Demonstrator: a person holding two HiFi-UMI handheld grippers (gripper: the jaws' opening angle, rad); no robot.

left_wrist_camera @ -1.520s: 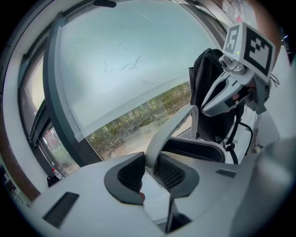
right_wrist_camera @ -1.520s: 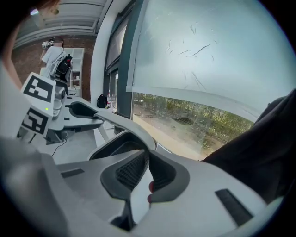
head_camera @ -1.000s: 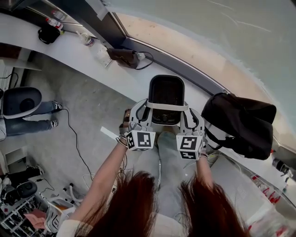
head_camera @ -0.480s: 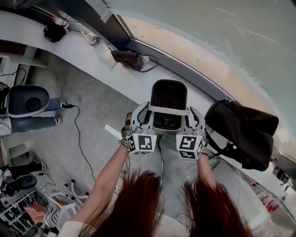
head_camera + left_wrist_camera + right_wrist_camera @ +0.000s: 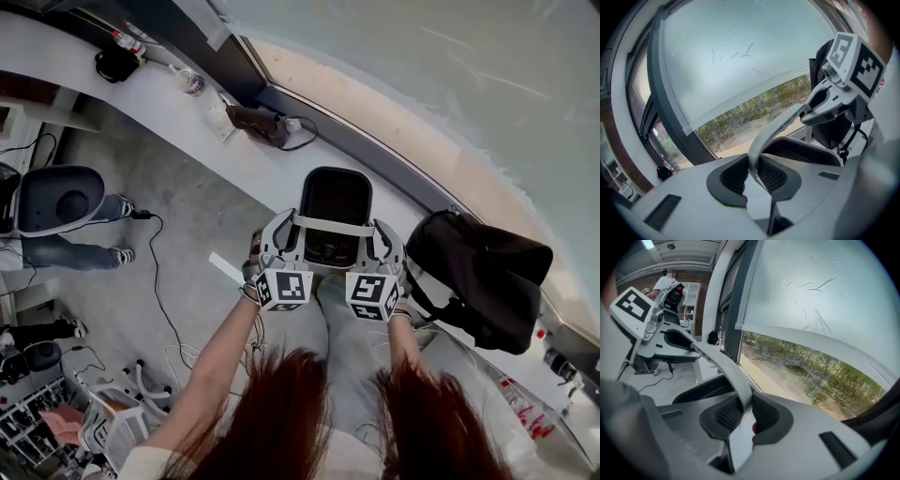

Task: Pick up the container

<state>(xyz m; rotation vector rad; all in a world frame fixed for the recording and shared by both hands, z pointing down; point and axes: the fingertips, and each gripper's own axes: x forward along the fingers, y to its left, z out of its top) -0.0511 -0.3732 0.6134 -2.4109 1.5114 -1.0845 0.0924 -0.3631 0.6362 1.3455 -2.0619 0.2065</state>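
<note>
Left gripper and right gripper each clamp the white handle of a dark container, apparently held clear above a white windowsill.

We get soft daylight through the window (its frosted pane glares pale); fisheye edges bend and darken, nearest surfaces blur.

Black rectangular plastic container, corners rounded, top open and facing up, inside dark with a ribbed floor. A pale grey band handle arches across its near end. It hangs in the air by that handle, close to the white window sill.
</note>
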